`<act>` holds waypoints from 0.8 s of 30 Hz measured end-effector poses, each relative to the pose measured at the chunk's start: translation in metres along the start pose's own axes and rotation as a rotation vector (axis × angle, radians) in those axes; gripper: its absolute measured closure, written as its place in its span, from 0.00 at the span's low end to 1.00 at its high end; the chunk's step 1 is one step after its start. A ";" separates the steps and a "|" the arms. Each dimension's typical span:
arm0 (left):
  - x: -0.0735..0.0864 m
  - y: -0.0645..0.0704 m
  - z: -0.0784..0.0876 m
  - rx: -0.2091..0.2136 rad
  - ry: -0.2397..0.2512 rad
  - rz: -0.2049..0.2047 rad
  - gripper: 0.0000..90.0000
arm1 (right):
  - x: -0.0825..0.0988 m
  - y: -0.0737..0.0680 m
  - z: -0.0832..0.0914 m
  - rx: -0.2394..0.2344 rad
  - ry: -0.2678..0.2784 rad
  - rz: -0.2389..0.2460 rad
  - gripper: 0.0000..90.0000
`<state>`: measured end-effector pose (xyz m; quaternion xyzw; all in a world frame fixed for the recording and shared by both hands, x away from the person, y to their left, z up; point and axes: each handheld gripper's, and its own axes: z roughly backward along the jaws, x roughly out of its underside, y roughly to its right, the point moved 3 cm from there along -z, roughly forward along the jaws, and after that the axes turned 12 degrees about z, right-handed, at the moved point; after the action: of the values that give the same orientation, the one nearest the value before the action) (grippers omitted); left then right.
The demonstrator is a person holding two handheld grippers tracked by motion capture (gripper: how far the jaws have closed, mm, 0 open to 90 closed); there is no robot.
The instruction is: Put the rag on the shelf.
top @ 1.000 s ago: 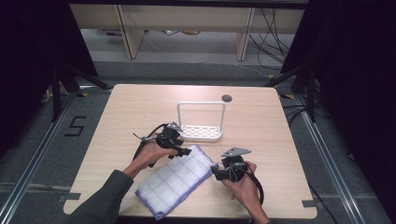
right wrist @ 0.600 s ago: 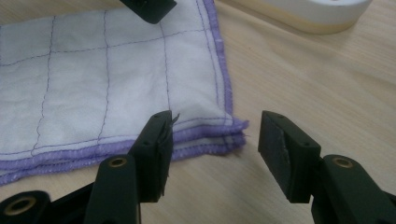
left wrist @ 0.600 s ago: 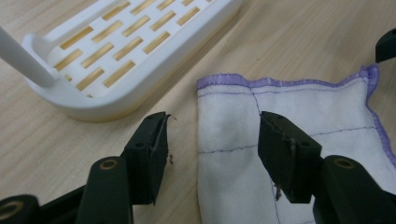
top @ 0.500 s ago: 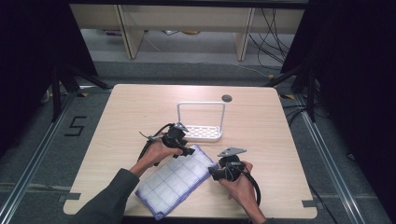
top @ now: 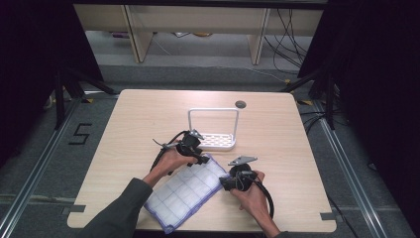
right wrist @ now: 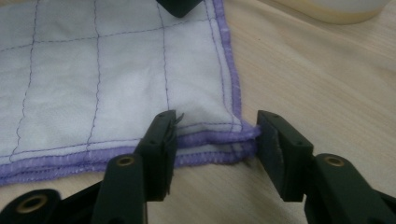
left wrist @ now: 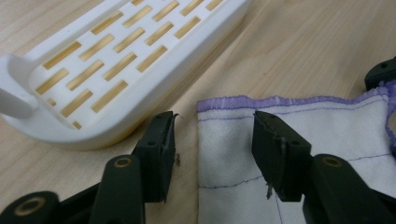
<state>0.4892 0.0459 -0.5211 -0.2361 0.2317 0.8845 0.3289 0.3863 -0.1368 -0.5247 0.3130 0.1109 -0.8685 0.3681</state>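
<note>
A white cloth (top: 183, 191) with purple stitched squares and a purple hem lies folded on the near part of the table. My left gripper (top: 199, 157) is at its far corner, open. In the left gripper view its jaws (left wrist: 215, 144) straddle the cloth (left wrist: 327, 126) edge, one finger on bare wood and one over the fabric. My right gripper (top: 224, 182) is at the cloth's right corner, open. In the right gripper view the jaws (right wrist: 215, 135) stand on either side of the doubled hem corner of the cloth (right wrist: 93, 93), not closed on it.
A white slotted rack (top: 213, 135) with an upright handle stands just beyond the cloth; its slotted base (left wrist: 116, 60) lies close to the left gripper. A dark round hole (top: 240, 104) marks the far table top. The table edges lie near both forearms.
The right gripper has crept left onto the cloth's right corner. The left gripper has shifted slightly right to the far corner. The cloth lies as before.
</note>
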 end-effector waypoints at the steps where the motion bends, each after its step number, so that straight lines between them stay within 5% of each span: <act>1: 0.000 0.001 0.000 0.003 0.006 -0.011 0.59 | 0.000 -0.001 -0.001 -0.005 0.001 -0.001 0.59; 10: 0.000 0.005 -0.001 0.017 0.009 -0.059 0.93 | 0.000 0.001 -0.001 -0.023 0.010 0.068 0.90; 13: 0.000 0.007 0.006 0.030 0.032 -0.070 0.95 | -0.001 -0.001 0.000 -0.023 0.002 0.069 0.94; 14: -0.001 0.006 0.009 0.036 0.025 -0.084 0.95 | -0.001 0.002 0.000 -0.019 0.015 0.107 0.94; 18: -0.002 0.011 0.023 0.057 0.080 -0.064 0.96 | -0.006 0.003 0.007 -0.019 0.052 0.119 0.95; 24: -0.003 0.019 0.054 0.063 0.120 -0.100 0.96 | -0.015 0.002 0.024 -0.035 0.106 0.122 0.95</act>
<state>0.4641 0.0624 -0.4725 -0.2893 0.2668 0.8436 0.3654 0.3848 -0.1399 -0.4970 0.3583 0.1260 -0.8247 0.4191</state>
